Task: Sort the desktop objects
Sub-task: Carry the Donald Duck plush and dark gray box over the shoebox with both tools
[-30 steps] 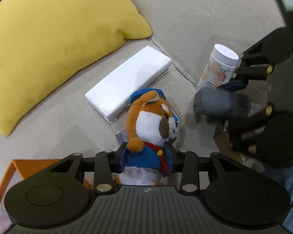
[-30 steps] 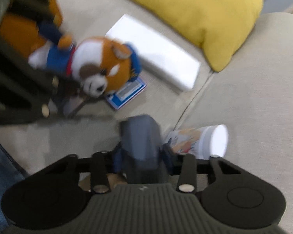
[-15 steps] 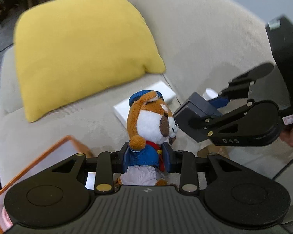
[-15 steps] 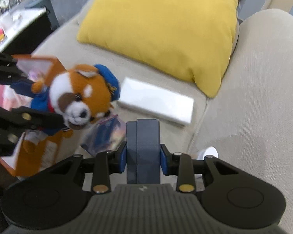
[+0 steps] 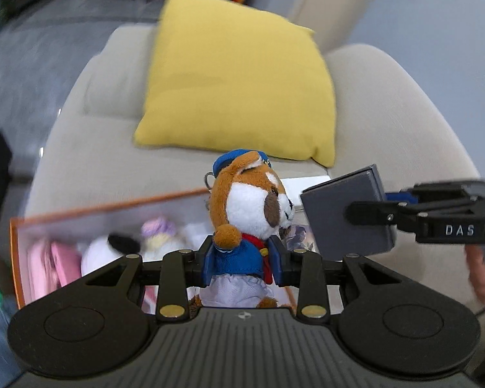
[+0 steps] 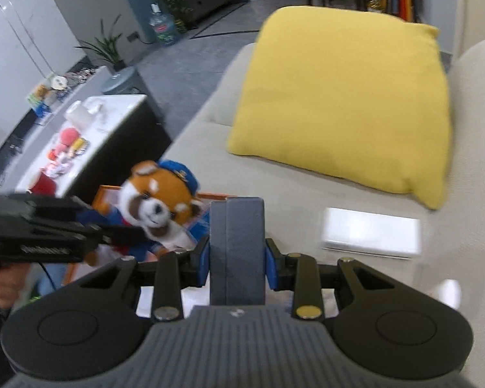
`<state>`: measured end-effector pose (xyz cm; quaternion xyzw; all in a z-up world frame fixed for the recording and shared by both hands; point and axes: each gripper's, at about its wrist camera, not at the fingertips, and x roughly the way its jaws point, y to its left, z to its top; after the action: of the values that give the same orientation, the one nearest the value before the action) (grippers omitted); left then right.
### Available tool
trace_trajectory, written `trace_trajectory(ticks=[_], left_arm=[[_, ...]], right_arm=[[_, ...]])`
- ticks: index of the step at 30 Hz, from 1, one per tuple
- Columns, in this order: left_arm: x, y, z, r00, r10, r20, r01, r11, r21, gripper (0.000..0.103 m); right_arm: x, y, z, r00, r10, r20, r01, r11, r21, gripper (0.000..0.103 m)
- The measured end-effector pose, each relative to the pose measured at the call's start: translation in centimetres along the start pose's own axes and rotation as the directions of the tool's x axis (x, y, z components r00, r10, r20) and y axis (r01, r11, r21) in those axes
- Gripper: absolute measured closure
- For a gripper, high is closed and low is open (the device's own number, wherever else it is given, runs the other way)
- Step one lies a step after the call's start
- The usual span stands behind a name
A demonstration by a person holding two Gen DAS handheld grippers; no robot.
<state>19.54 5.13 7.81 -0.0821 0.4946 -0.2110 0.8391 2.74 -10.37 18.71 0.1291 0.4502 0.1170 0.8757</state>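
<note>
Here, the left gripper [image 5: 242, 258] pinches a red panda plush [image 5: 247, 213] above an orange-rimmed box [image 5: 106, 205], while the right gripper [image 6: 237, 258] clamps a grey box [image 6: 236, 249] over the beige sofa [image 6: 307, 187].

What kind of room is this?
Probably a lounge or office sitting area: a beige sofa with a yellow cushion, potted plants and a low side table.
</note>
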Motion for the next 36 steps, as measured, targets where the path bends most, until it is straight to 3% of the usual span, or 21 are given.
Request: trace_trajectory(ticks=[3, 8, 18, 27, 30, 33, 36], left_arm=[[0.8, 2.6, -0.8, 0.999, -0.036, -0.007, 0.035, 0.993, -0.109, 0.065], [3.2, 5.0, -1.6, 0.998, -0.064, -0.018, 0.059, 0.977, -0.205, 0.065], [6.5, 5.8, -3.2, 1.0, 0.016, -0.019, -0.02, 0.976, -0.219, 0.065], [5.2, 8.0, -3.6, 0.999, -0.032, 0.01, 0.033, 0.961, -0.274, 0.066], [5.8, 7.1, -3.5, 0.996, -0.084, 0.01, 0.083, 0.959, -0.27, 0.066], [6.5, 5.8, -3.3, 0.998, -0.065, 0.022, 0.068, 0.965, -0.255, 0.066], [7.5, 5.8, -3.5, 0.998, -0.055, 0.014, 0.057, 0.96, -0.273, 0.066]], right_arm=[[2.0, 2.0, 0.4, 0.999, 0.026, -0.031, -0.026, 0.999, 0.02, 0.068], [5.7, 3.6, 1.0, 0.995, -0.003, -0.104, 0.01, 0.998, 0.067, 0.068], [9.6, 5.2, 2.3, 0.98, -0.103, -0.171, 0.119, 0.989, 0.086, 0.068], [11.5, 7.4, 2.5, 0.962, -0.182, -0.205, 0.186, 0.982, 0.002, 0.068], [10.9, 7.8, 2.9, 0.955, -0.231, -0.188, 0.225, 0.973, -0.051, 0.068], [10.6, 7.5, 3.1, 0.944, -0.272, -0.186, 0.265, 0.962, -0.062, 0.068], [10.8, 6.6, 3.1, 0.942, -0.262, -0.209, 0.262, 0.965, -0.026, 0.068]])
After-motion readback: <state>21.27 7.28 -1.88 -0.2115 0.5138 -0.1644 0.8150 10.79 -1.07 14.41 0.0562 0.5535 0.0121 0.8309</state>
